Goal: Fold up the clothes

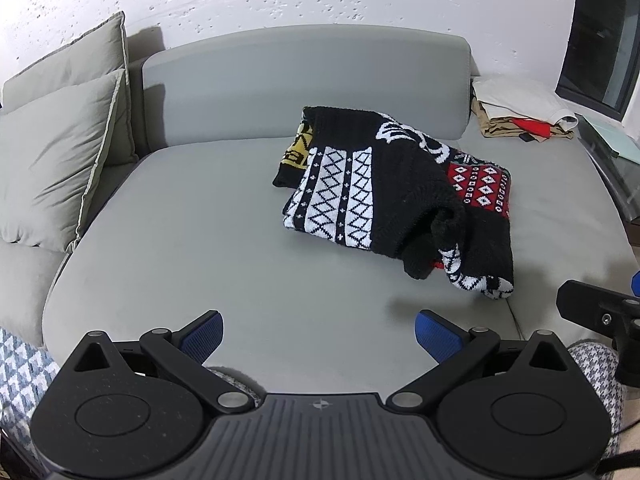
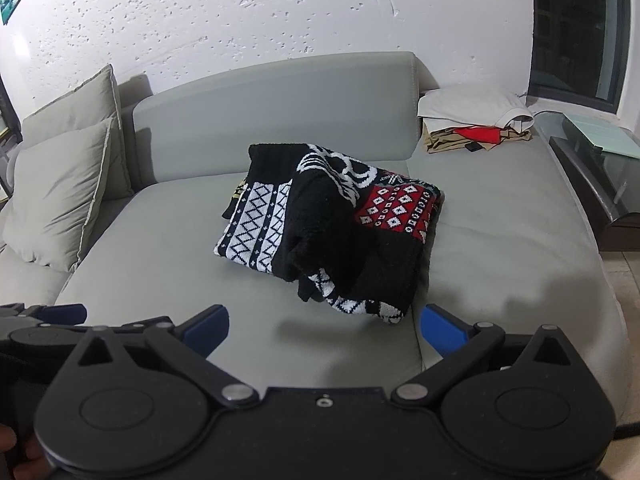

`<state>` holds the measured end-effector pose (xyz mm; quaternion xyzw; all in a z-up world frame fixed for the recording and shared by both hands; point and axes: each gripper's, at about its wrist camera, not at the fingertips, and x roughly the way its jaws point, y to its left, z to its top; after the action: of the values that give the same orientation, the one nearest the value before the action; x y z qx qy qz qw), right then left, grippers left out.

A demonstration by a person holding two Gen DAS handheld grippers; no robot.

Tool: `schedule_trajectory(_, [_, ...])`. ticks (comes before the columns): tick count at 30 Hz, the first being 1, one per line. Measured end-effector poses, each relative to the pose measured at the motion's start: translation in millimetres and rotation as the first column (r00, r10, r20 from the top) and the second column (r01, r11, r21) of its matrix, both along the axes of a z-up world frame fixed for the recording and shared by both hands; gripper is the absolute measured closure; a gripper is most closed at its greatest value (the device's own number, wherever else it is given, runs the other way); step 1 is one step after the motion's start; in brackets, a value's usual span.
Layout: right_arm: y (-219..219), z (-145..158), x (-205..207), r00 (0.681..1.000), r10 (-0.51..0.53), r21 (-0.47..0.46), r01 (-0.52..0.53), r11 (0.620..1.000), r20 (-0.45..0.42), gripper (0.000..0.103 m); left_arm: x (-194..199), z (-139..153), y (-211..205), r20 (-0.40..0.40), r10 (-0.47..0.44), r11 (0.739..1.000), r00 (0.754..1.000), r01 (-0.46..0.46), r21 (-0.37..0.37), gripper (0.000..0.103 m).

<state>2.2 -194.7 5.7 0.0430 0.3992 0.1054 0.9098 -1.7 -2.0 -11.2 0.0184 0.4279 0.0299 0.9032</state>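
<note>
A knitted sweater [image 1: 396, 196] lies roughly folded on the smooth grey seat of the sofa [image 1: 208, 240], a little right of the seat's middle. Its wool looks thick and fuzzy. The pattern is mixed: white bands with black diamond lattice on the left part, a plain black panel in the middle, a red block with small white diamonds at the right, and a bit of yellow at the far left edge. One black sleeve end sticks out loosely from the near edge of the sweater, and a patterned hem hangs crumpled beside it.

Behind the sweater rises the padded grey backrest [image 1: 304, 88], rounded at its corners. Far left of the sweater, two soft grey pillows [image 1: 56, 160] with pale piping lean against each other. Behind and to the right of the sweater, a small stack of folded clothes [image 2: 476, 120] sits on the seat: white on top, beige and red under it. A dark glass side table [image 2: 600, 168] stands further right. The wall behind is white and rough.

The left claw [image 1: 318, 336] and the right claw [image 2: 324, 330] are both spread wide, blue ribbed pads apart, with nothing between them, near the sweater's front edge and not touching it.
</note>
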Motion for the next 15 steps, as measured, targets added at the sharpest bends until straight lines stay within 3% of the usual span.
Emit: schedule_trajectory(15, [0.8, 2.8, 1.1, 1.000, -0.003, -0.001, 0.003, 1.000, -0.007, 0.000, 1.8, 3.2, 1.9, -0.010, 0.009, 1.000, 1.000, -0.009, 0.000, 0.001])
